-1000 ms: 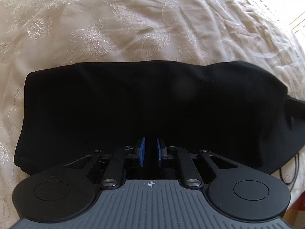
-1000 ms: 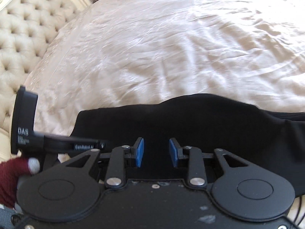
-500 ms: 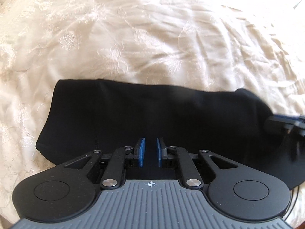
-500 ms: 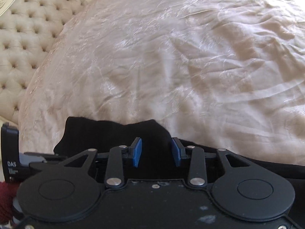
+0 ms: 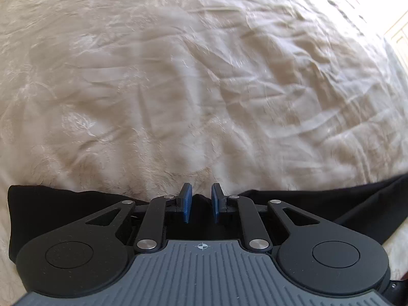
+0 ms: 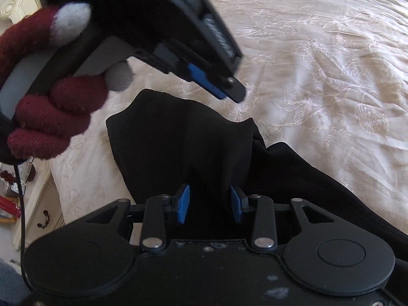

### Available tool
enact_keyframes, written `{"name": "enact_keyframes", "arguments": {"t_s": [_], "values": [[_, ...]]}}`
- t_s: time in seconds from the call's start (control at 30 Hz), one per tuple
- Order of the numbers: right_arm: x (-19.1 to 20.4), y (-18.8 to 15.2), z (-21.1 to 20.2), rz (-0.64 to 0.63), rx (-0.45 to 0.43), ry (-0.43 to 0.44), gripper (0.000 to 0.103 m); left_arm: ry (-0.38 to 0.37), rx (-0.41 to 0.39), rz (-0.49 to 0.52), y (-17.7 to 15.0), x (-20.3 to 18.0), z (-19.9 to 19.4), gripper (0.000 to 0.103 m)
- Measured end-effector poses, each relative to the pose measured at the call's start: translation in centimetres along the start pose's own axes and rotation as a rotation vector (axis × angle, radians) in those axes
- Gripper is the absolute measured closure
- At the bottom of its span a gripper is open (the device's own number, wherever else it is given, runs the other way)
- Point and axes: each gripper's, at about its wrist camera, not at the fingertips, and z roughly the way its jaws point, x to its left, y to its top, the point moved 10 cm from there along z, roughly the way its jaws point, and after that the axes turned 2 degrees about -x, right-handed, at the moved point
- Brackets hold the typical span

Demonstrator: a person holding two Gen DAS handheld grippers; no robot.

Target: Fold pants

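Mid-fold: right gripper (image 6: 209,205) carrying pants (image 6: 183,137) edge, jaws parted around cloth, grip uncertain; left gripper (image 5: 200,202) parted, hovering above bedspread (image 5: 204,76). Next: laying, aligning edges.

Black pants (image 6: 193,137) lie bunched and partly folded on the cream bedspread (image 6: 331,76).

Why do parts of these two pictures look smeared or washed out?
Left wrist view: the bedspread is streaked with motion blur and the top right corner is blown out by glare. Right wrist view: the gloved hand and the other tongs are close and blurred.
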Motion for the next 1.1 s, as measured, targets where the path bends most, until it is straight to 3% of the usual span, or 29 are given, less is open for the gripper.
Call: {"name": "enact_keyframes", "arguments": {"t_s": [0.13,0.27,0.33,0.5,0.67,0.73,0.83,0.93,1.1], "values": [[0.2,0.1,-0.1,-0.016,-0.011,-0.016,0.065,0.084,0.093,0.116,-1.1,-0.5,1.9,0.084],[0.4,-0.1,-0.3,-0.006,-0.015,-0.027,0.065,0.041,0.061,0.063,-1.9,0.7,0.9,0.09],[0.3,0.0,-0.5,-0.008,-0.02,-0.039,0.065,0.035,0.023,0.011,-2.2,1.7,0.1,0.092],[-0.5,0.8,-1.6,-0.002,-0.052,-0.074,0.065,0.029,-0.176,-0.071,-2.4,3.1,-4.0,0.093],[-2.2,2.1,-1.4,0.038,-0.046,-0.062,0.064,-0.016,-0.303,-0.185,-2.3,4.8,-6.3,0.093],[-2.9,2.5,-0.7,0.042,-0.023,-0.05,0.064,0.005,-0.33,-0.224,-1.9,5.7,-6.4,0.093],[-3.6,2.8,0.7,0.041,0.024,-0.035,0.063,0.024,-0.337,-0.307,-2.1,7.7,-6.2,0.093],[-4.0,3.1,1.9,0.058,0.057,-0.006,0.063,0.078,-0.294,-0.356,-3.5,9.9,-5.0,0.093],[-4.6,3.9,3.6,0.096,0.091,0.037,0.062,0.124,-0.209,-0.368,-7.2,11.6,-2.8,0.093]]}}
